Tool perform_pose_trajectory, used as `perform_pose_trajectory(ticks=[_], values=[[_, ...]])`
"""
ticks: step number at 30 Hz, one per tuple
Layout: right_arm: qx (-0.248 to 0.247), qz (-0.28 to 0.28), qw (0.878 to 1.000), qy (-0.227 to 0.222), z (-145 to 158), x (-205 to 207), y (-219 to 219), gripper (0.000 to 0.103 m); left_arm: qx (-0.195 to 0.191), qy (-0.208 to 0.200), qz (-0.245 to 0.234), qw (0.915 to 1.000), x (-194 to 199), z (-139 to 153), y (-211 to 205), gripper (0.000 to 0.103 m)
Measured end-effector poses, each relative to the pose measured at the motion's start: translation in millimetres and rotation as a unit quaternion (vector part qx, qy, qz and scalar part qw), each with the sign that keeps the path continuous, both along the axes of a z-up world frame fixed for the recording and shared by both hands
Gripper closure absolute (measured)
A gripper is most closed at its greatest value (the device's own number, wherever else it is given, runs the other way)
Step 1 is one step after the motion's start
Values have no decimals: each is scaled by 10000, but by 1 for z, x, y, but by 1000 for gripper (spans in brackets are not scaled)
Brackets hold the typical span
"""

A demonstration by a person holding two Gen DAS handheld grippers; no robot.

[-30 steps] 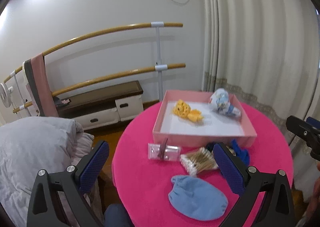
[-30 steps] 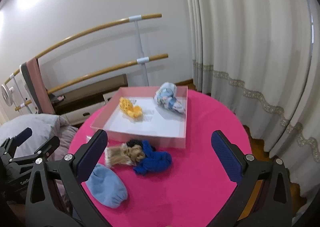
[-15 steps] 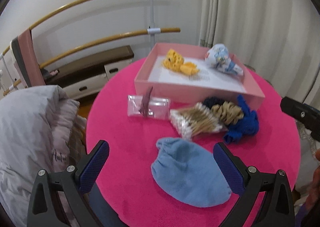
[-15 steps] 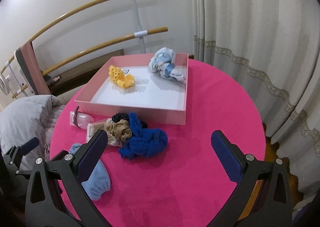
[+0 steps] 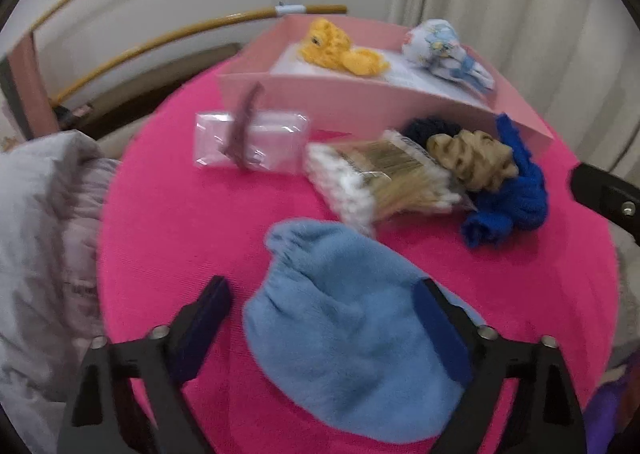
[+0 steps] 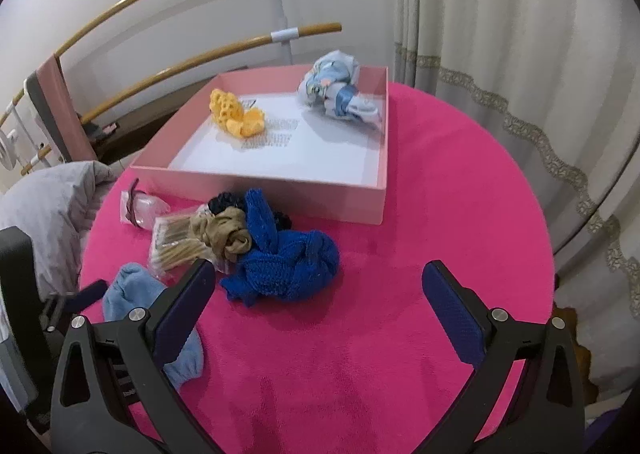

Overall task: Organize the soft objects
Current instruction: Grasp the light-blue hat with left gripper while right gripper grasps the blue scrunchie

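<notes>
The left gripper (image 5: 322, 324) has its jaws apart on both sides of a soft light blue fluffy cloth (image 5: 348, 338) on the round pink table (image 6: 420, 254); they have just been closing a little and do not squeeze it. The right gripper (image 6: 316, 294) is wide apart with nothing in it, near a dark blue knitted bundle (image 6: 286, 268). A yellow knitted toy (image 6: 236, 117) lies in the shallow pink box (image 6: 280, 189).
</notes>
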State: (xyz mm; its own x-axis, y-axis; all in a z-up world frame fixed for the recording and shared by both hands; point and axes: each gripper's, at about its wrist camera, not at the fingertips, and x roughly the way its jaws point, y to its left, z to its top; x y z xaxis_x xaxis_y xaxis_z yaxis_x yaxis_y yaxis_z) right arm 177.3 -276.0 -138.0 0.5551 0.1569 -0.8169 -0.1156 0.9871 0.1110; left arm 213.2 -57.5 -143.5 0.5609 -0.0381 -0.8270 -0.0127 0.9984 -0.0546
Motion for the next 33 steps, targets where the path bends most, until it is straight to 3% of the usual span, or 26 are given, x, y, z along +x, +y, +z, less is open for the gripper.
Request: perform_pose_trajectory(ticks=[8,18,20,22,33], values=[[-54,164,9995,263,-25,17,9,9,-143,-131,-400,9990,13,2,-1,67],[48,384,9977,549,-56,37,17,24,-292,-143,-561,9979,15,5,2,84],[137,413,9978,494,-54,37,16,44,-338,-140,-574,9977,13,6,3,87],[251,454,9975,487,-52,36,15,54,-381,-138,-583,9975,13,7,5,88],[309,231,9987,330,-34,21,-9,58,-488,-373,-629,9961,-4,34,10,93]])
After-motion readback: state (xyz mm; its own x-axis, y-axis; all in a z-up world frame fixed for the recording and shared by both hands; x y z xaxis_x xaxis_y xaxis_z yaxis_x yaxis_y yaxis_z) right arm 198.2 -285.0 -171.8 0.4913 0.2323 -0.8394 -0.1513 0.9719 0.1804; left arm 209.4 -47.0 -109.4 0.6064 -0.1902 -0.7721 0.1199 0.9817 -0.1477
